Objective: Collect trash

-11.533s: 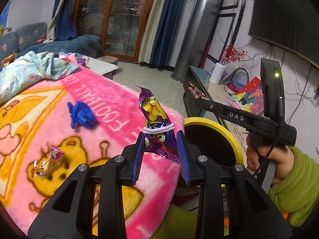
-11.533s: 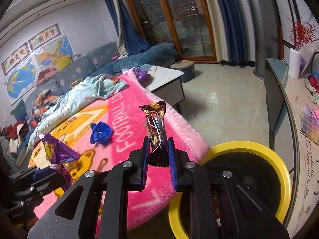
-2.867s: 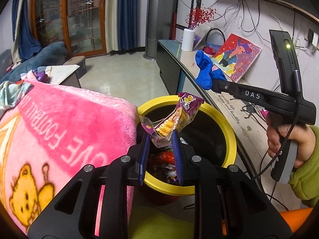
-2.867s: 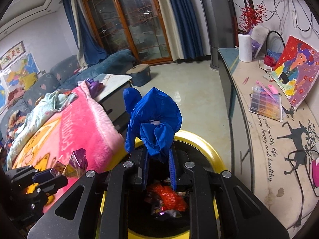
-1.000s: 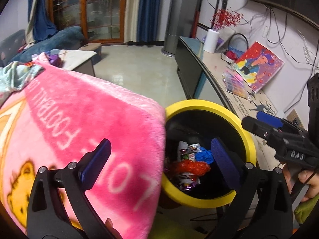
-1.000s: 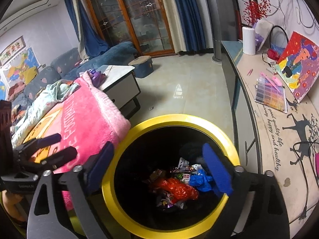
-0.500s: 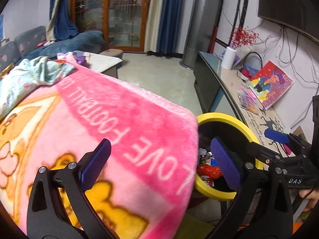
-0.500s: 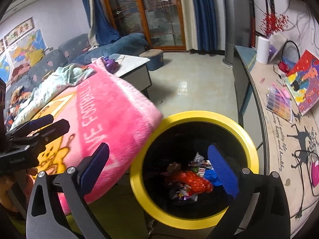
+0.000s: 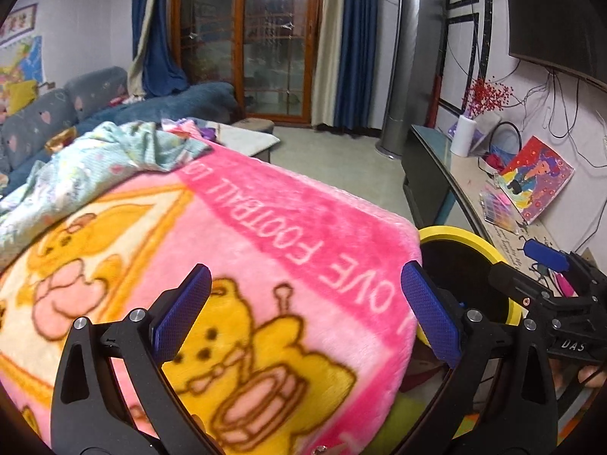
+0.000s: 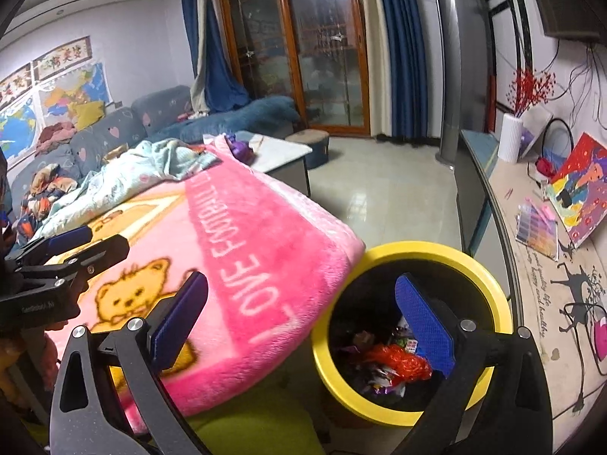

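Observation:
A yellow-rimmed black bin (image 10: 489,269) stands on the floor by the corner of a pink blanket (image 10: 242,242). Wrappers and a red bag (image 10: 394,360) lie inside it. My right gripper (image 10: 299,314) is open and empty, above the blanket corner and the bin. My left gripper (image 9: 303,303) is open and empty over the pink blanket (image 9: 265,227); the bin rim (image 9: 455,233) shows at its right. The right gripper also shows at the right edge of the left wrist view (image 9: 546,265), and the left gripper at the left edge of the right wrist view (image 10: 76,246). I see no loose trash on the blanket.
A light green cloth (image 9: 114,151) lies bunched at the blanket's far end. A low cabinet (image 10: 531,246) along the right wall carries a painting (image 10: 580,185), a colour tray and a white vase. A grey sofa (image 10: 114,129) is at the far left.
Both grippers let their trash fall into the bin, opened, and have swung back left toward the blanket. The bin now sits further right in both views.

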